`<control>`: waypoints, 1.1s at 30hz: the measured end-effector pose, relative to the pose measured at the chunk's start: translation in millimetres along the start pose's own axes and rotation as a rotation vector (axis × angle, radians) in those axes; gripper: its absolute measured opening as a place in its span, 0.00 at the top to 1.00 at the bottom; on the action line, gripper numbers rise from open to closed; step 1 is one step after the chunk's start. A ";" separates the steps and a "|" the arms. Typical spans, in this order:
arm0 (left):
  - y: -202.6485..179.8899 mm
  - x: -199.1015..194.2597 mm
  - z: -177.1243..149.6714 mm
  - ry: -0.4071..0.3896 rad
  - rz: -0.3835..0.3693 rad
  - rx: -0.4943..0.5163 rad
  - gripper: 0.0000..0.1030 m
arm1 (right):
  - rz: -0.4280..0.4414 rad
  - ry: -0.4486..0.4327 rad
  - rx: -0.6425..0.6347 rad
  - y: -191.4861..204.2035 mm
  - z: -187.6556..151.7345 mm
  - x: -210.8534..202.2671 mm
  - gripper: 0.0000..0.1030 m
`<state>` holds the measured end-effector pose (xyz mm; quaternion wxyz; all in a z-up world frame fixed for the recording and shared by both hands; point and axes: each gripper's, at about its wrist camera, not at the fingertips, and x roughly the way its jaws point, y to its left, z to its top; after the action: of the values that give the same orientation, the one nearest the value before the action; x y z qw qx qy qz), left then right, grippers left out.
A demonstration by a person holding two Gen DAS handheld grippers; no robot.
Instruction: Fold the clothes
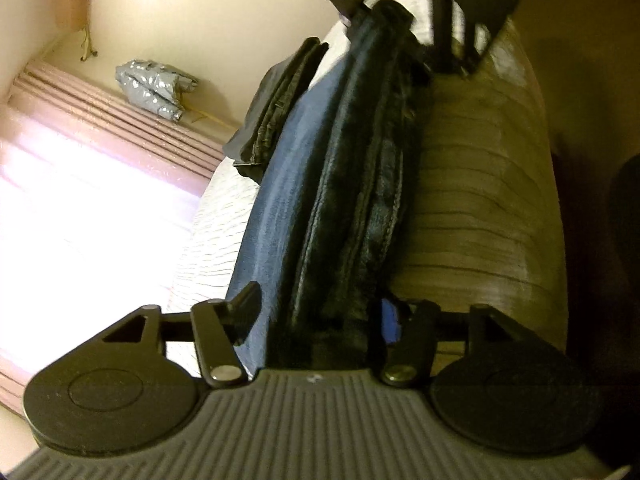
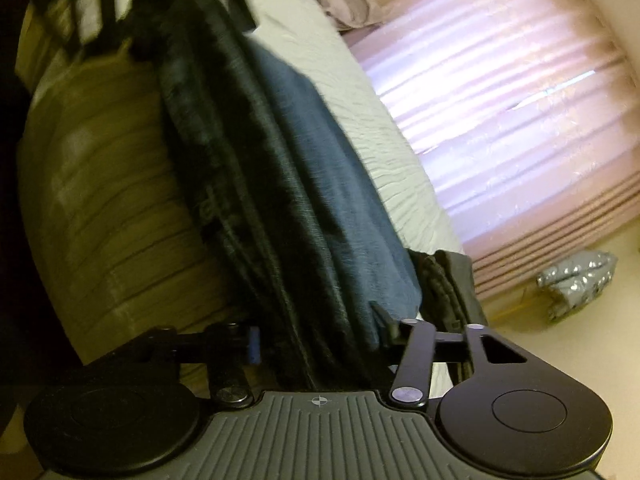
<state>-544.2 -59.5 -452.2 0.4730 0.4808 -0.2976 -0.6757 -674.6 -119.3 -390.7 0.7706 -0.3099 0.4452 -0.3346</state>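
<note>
Item, as we find it: left gripper jaws part-open, dark folded jeans between its fingers; whether the pads press we cannot tell. Right gripper, the same, at the jeans' other end. Jeans stretched between both, above the bed.

Folded jeans block far side; bedspread free.

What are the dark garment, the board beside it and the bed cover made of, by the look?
Dark garment: probably denim jeans, given the pale stitched seams and blue weave; the black sheen leaves it open.
Board: wood or wood-look laminate, with dark grain lines and a satin glare.
Bed cover: off-white textured fabric, matte, with rippled ridges.
</note>
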 end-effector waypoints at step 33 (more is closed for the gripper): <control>211.5 -13.3 -3.9 0.054 -0.451 -0.018 0.71 | 0.329 0.078 0.132 -197.2 102.1 26.1 0.61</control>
<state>-464.7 -126.4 -267.5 0.3221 0.5487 -0.1636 -0.7539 -620.7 -236.8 -208.3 0.8156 -0.1686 0.4966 -0.2444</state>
